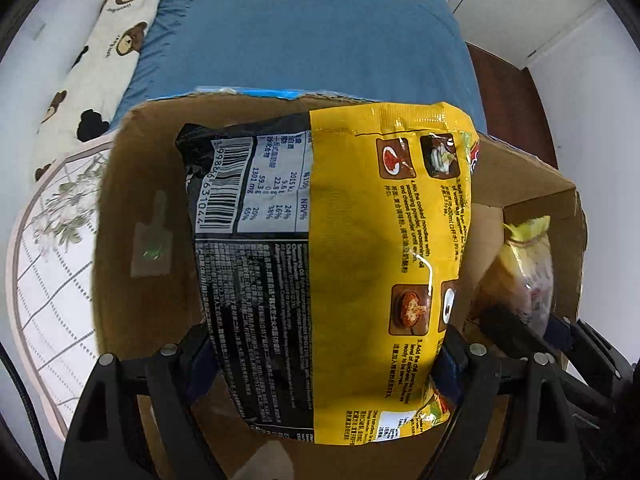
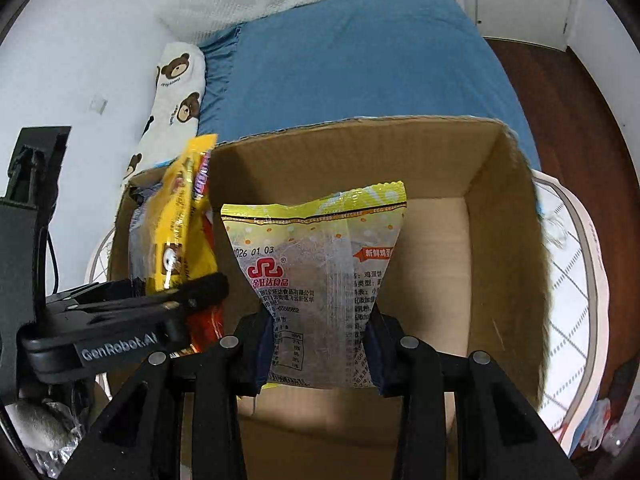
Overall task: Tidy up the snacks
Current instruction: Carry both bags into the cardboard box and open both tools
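Observation:
My left gripper [image 1: 324, 352] is shut on a yellow and black instant noodle packet [image 1: 360, 248] and holds it upright inside an open cardboard box [image 1: 132, 184]. My right gripper [image 2: 320, 348] is shut on a clear and yellow egg biscuit bag [image 2: 316, 276] and holds it upright inside the same box [image 2: 500, 248]. In the right wrist view the noodle packet [image 2: 176, 224] and the left gripper [image 2: 160, 304] show at the left, close beside the biscuit bag. In the left wrist view the biscuit bag [image 1: 528, 264] shows at the right.
The box stands on a round white table with a grid and floral cloth [image 1: 52, 280], which also shows in the right wrist view [image 2: 576, 300]. Behind it is a blue bed [image 2: 360, 72] with a bear-print pillow [image 1: 100, 60]. Dark wood floor [image 2: 572, 120] lies at the right.

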A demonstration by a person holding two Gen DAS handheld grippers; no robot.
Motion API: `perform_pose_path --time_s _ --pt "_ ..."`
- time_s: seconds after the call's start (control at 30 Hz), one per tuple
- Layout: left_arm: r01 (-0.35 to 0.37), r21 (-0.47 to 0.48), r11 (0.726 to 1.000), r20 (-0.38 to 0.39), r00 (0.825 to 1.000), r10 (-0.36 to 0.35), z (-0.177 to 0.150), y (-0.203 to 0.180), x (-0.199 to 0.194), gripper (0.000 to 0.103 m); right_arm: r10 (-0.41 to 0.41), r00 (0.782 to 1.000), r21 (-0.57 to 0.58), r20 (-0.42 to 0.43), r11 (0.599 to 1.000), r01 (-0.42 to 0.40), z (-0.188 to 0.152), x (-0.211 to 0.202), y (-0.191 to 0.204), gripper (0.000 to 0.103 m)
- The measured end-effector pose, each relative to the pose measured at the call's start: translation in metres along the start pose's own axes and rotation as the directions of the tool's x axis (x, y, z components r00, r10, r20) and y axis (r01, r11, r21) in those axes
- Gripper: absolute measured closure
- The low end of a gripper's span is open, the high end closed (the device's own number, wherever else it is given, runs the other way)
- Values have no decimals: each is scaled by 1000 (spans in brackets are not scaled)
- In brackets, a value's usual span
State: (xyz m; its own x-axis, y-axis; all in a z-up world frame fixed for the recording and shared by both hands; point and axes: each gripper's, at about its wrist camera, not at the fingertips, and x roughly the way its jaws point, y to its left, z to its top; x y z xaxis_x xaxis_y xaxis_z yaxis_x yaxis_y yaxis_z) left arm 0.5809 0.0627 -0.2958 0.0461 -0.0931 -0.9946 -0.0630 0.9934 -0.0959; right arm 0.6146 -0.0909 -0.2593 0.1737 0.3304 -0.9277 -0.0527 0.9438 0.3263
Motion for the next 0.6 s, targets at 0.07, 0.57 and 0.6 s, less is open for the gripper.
perform_pose_path --time_s 0.07,0.57,0.6 --pt "-17 2 1000 2 1000 17 3 5 6 18 -8 1000 5 -13 1000 8 5 7 -2 50" --pt "-35 18 999 85 996 33 -23 0 -32 17 -81 997 -13 7 997 81 -6 -11 -3 34" --pt "-40 18 999 100 994 39 -28 1 -37 17 -86 996 -15 13 996 86 -11 -15 -1 34"
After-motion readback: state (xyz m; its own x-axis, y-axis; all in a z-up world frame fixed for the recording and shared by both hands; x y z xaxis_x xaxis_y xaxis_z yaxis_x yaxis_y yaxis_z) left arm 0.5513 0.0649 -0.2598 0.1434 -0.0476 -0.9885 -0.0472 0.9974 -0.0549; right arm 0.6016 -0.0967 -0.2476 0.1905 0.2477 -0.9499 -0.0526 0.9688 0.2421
